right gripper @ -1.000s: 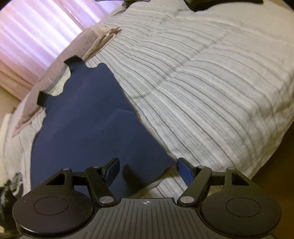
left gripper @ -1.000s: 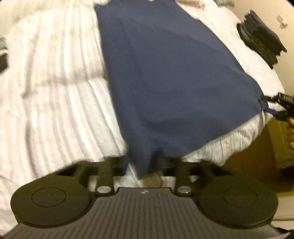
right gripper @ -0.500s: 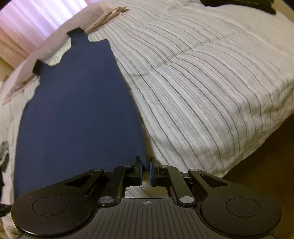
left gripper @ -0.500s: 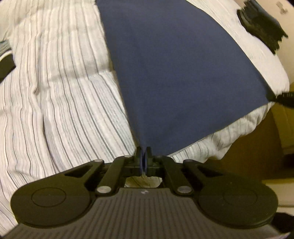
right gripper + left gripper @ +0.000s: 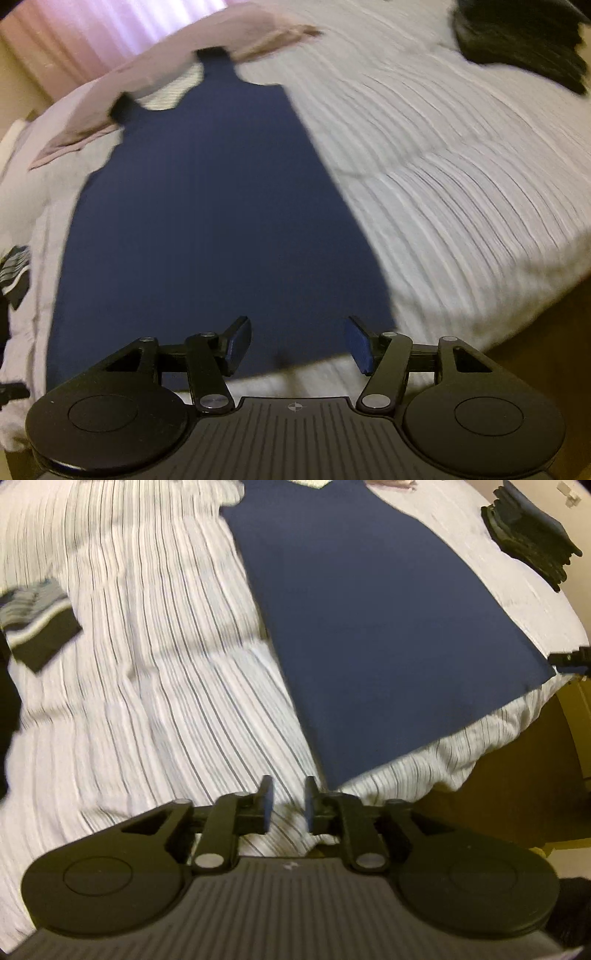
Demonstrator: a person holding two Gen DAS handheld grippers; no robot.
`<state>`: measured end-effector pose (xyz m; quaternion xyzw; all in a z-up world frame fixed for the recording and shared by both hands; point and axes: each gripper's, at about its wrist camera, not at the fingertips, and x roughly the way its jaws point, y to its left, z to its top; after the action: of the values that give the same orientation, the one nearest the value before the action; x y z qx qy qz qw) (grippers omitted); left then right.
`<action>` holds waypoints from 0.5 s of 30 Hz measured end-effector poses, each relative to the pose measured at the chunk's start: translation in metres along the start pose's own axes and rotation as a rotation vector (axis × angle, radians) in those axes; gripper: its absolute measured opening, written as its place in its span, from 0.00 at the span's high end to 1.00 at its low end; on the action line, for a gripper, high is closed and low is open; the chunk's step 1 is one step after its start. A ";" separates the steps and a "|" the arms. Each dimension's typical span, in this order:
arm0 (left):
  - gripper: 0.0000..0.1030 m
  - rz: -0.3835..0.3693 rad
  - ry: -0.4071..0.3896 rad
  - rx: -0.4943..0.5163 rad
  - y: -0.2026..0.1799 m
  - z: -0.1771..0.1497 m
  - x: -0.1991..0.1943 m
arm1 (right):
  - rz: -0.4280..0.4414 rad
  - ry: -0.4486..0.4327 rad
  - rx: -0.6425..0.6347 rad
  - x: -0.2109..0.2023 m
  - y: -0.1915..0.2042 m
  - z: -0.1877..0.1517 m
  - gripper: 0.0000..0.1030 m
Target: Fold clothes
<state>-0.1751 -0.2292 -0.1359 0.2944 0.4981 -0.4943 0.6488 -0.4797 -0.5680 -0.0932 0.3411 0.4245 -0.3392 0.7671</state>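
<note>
A navy sleeveless top (image 5: 376, 635) lies flat on the striped bed cover (image 5: 155, 686), its hem towards the bed's near edge. My left gripper (image 5: 288, 805) is open by a narrow gap, just left of the hem's near corner, with nothing between its fingers. At the far right edge, by the other hem corner, the right gripper (image 5: 570, 661) shows. In the right wrist view the top (image 5: 207, 221) stretches away with its straps at the far end. My right gripper (image 5: 299, 343) stands wide open over the hem and holds nothing.
A stack of dark folded clothes (image 5: 528, 542) (image 5: 524, 44) sits at the bed's far right. A folded striped garment (image 5: 37, 627) (image 5: 14, 269) lies to the left. A pink pillow (image 5: 147, 85) is beyond the straps. The bed edge drops to a brown floor (image 5: 517, 775).
Half a second ago both grippers were shut on the hem corners with the top pulled taut. Both have now opened and let go, and the top lies flat.
</note>
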 end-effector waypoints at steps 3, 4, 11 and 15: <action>0.66 0.042 -0.039 0.061 0.001 0.019 -0.010 | 0.022 -0.035 -0.086 -0.004 0.027 0.022 0.42; 0.65 0.057 -0.052 0.083 0.002 0.026 -0.013 | 0.030 -0.051 -0.121 -0.005 0.036 0.031 0.42; 0.65 0.146 -0.175 0.288 -0.005 0.127 -0.017 | 0.056 -0.135 -0.465 0.001 0.093 0.111 0.42; 0.64 0.208 -0.248 0.400 -0.013 0.206 0.001 | 0.060 -0.157 -0.704 0.035 0.118 0.169 0.42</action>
<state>-0.1143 -0.4138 -0.0672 0.4037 0.2740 -0.5461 0.6810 -0.2992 -0.6503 -0.0273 0.0411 0.4450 -0.1748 0.8774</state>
